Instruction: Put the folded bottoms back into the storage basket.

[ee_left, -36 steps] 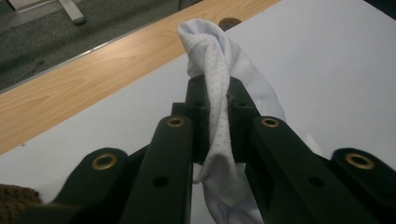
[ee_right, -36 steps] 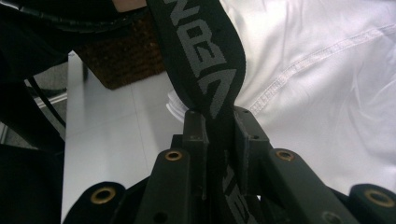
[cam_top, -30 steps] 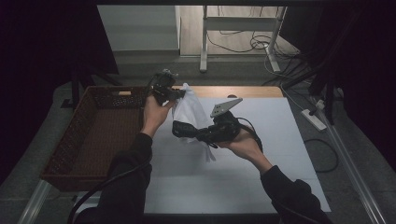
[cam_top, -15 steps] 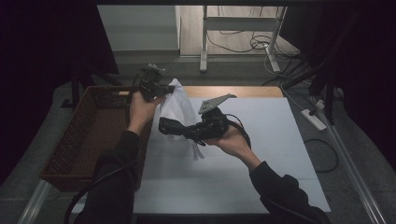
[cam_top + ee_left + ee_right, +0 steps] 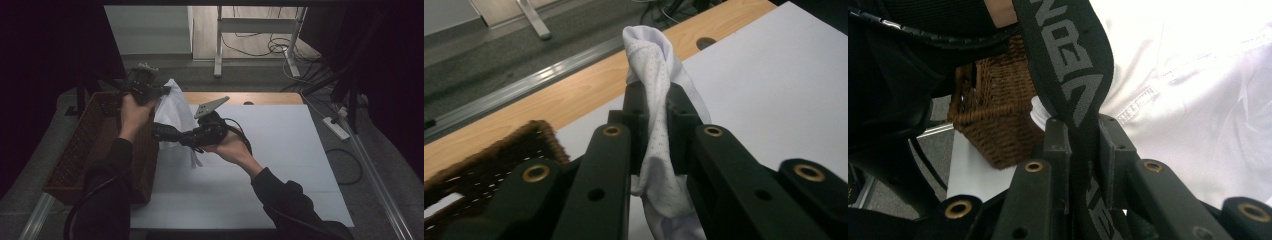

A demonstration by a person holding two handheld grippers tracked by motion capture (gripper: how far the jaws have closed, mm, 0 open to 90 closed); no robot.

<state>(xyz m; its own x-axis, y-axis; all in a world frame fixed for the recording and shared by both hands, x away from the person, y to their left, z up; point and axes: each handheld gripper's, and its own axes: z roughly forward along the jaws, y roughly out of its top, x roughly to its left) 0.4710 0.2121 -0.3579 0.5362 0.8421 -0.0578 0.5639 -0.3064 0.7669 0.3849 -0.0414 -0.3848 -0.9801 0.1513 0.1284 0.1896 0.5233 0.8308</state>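
- My left gripper (image 5: 655, 125) is clamped on a bunched fold of the white garment (image 5: 172, 112), with the thin mesh cloth squeezed between its black pads; I hold it high so the cloth hangs free of the table (image 5: 280, 165).
- My right gripper (image 5: 1080, 145) is clenched on the garment's black waistband (image 5: 1068, 65), the one with grey lettering, which I judge gives a firmer hold than the slippery white cloth.
- The garment is in the air between my two grippers, over the left part of the white table top and just beside the wicker basket (image 5: 80, 155).
- Its long axis runs from the upper grip down and towards me, with a loose end dangling below my right gripper.
- Holding it at two points keeps it stretched and off the table, ready, I judge, to go into the basket.
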